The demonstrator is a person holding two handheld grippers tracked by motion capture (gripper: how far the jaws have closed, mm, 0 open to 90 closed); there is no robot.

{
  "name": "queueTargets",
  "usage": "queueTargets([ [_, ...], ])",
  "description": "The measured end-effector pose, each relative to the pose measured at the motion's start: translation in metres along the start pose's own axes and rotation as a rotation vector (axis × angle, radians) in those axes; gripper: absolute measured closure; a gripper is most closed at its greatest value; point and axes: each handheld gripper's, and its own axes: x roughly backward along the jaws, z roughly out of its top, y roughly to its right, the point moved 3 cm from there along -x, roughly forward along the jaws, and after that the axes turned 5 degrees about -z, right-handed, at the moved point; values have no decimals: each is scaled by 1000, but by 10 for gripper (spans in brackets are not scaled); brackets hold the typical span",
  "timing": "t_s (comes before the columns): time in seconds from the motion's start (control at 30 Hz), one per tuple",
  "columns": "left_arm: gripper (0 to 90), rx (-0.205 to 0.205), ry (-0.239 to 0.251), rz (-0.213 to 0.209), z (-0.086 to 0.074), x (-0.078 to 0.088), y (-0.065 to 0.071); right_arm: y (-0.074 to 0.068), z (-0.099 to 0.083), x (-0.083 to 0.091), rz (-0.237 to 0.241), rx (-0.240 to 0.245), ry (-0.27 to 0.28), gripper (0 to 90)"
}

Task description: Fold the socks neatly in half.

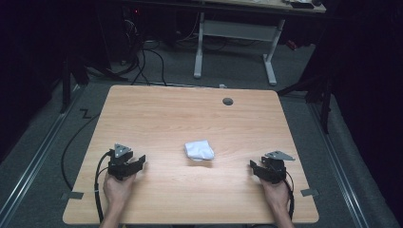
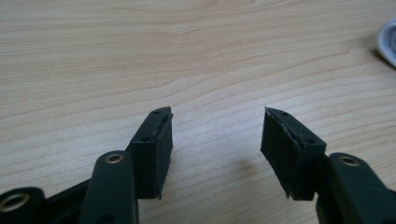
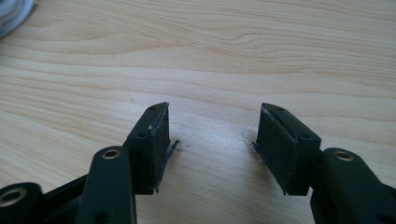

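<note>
White crumpled cloth (image 1: 199, 150) lies near the middle of the tabletop (image 1: 190, 114), between the two grippers and well apart from each. From the left gripper (image 1: 139, 164) the cloth sits at about 2 o'clock in the high view; from the right gripper (image 1: 254, 167) it sits at about 10 o'clock. In the left gripper view a white edge of the cloth (image 2: 388, 41) shows at the frame's 2 o'clock margin; in the right gripper view a white edge (image 3: 13, 14) shows at the 10 o'clock corner.

Jaws, left gripper (image 2: 215, 140): released, spread wide, bare wood grain between the pads, nothing grasped. Jaws, right gripper (image 3: 211, 140): released, spread wide, bare wood between the pads, nothing grasped.

Surroundings: round grey cable port (image 1: 228, 101) in the tabletop at 12 o'clock from the cloth, near the far edge. White desk frame (image 1: 235, 45) on the grey floor beyond the tabletop. Black cables (image 1: 142, 61) on the floor at 11 o'clock. Nothing lies on the wood between either gripper and the cloth.

Pose: left hand (image 1: 119, 187) and right hand (image 1: 276, 192) come in from 6 o'clock, each wrapped round its gripper's rear, both low over the near part of the tabletop. Both grippers angle inward toward the cloth, each with a grey three-cornered plate on top.
</note>
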Motion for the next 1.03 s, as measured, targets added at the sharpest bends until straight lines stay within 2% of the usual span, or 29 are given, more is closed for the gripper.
queueTargets([
  [0.1, 430, -5, -14, 8, -3, -2, -2, 2, 0, -1, -35, 24, -6, 412],
  [0.33, 363, -75, -42, 42, -4, -5, 6, 4, 1, -2, -37, 19, -9, 378],
  [1.03, 342, -68, -41, 27, -4, -4, 5, 3, 0, -2, -31, 23, -11, 366],
])
